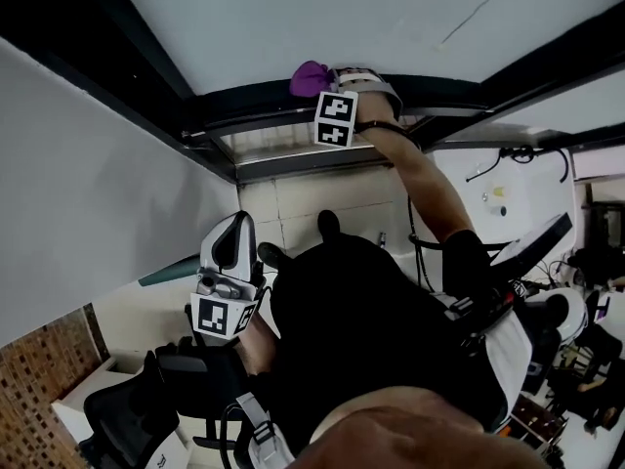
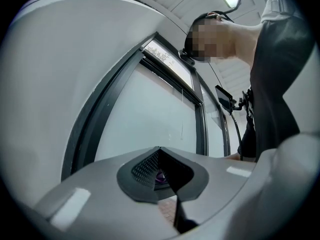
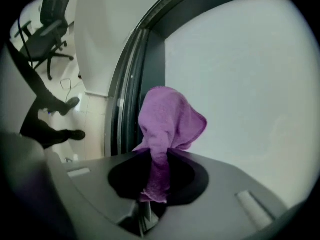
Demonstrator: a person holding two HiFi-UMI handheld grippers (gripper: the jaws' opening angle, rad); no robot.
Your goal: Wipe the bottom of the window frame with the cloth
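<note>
Close against the dark torso in the head view: left gripper, held low and pointed upward. Jaws pressed together, nothing between them. Same in the left gripper view, pads meeting along one seam. Low at the left, a black office chair on the floor.

Farther out, bare right arm stretched toward the window. At its end, right gripper, jaws pinched on the purple cloth. In the right gripper view, gripper clamped round the tail of the cloth, bunched head standing out ahead of the jaws.

Cloth down at the bottom rail of the dark window frame, just beside the frame's channels. Contact itself not clear.

Beyond everything, pale window pane.
</note>
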